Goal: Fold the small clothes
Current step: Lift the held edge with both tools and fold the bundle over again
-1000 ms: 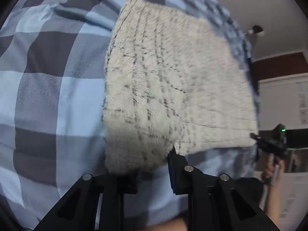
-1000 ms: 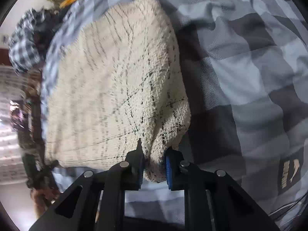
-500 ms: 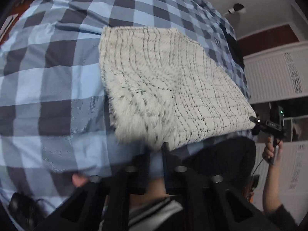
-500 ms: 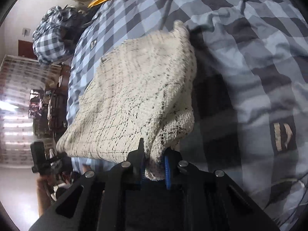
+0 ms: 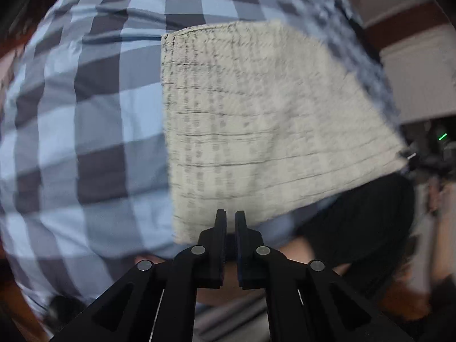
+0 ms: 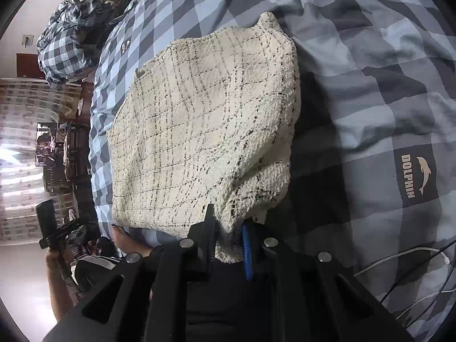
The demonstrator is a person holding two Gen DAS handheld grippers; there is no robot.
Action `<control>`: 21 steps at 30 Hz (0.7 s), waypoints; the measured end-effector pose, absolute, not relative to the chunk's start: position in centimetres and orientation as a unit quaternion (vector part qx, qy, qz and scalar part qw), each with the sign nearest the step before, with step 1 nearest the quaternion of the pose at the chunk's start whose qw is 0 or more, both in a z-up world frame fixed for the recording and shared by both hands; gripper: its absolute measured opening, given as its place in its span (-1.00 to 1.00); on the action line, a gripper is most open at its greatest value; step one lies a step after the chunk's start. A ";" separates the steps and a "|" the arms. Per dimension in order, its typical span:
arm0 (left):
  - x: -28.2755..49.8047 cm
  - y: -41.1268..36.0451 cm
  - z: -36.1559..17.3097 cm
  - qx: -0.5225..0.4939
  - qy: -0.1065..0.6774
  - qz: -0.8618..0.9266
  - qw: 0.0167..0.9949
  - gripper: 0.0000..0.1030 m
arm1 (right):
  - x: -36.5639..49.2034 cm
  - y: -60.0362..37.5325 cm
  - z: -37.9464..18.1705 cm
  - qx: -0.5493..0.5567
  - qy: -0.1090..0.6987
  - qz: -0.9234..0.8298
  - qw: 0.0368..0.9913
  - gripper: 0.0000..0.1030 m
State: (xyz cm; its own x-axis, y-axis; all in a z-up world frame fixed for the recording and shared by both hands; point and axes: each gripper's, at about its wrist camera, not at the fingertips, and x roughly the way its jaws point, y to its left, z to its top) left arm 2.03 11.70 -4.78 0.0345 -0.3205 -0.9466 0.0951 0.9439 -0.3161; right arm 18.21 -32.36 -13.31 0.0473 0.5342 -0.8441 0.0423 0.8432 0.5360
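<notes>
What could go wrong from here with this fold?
1. Only the right gripper holds the cloth, pinching a bunched corner; lifting from there could drag the cloth askew on the bedspread.
2. The left gripper is shut with nothing between its fingers, right at the cloth's near edge; moving on without regripping would leave that side behind.
3. The cable lies near the right gripper and might snag.

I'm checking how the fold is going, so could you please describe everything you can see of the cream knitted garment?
The cream knitted garment looks thick and fuzzy, with a thin dark check. It lies folded into a rough rectangle on the blue checked bedcover. One near corner is bunched up and pinched in the right gripper. The left gripper is shut at the garment's near edge; whether it holds fabric is unclear.
</notes>
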 end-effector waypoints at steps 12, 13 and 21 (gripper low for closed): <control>2.7 10.5 -12.9 -0.031 0.755 -0.138 0.641 0.99 | 16.6 -33.2 -12.7 0.199 0.652 0.171 0.711 -0.78; 2.6 10.3 -13.5 -0.029 0.762 -0.139 0.632 0.99 | 16.6 -33.2 -12.7 0.199 0.653 0.171 0.710 -0.77; 1.7 9.6 -16.5 -0.062 0.783 -0.163 0.597 -0.48 | 16.8 -33.6 -13.1 0.212 0.656 0.168 0.704 -0.77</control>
State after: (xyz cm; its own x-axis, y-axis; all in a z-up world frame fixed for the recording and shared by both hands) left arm 1.68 9.63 -16.47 -0.2797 -0.2929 -0.9143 0.0974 0.9388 -0.3305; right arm 16.82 -33.55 -13.06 0.0820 0.5151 -0.8532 0.0409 0.8536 0.5192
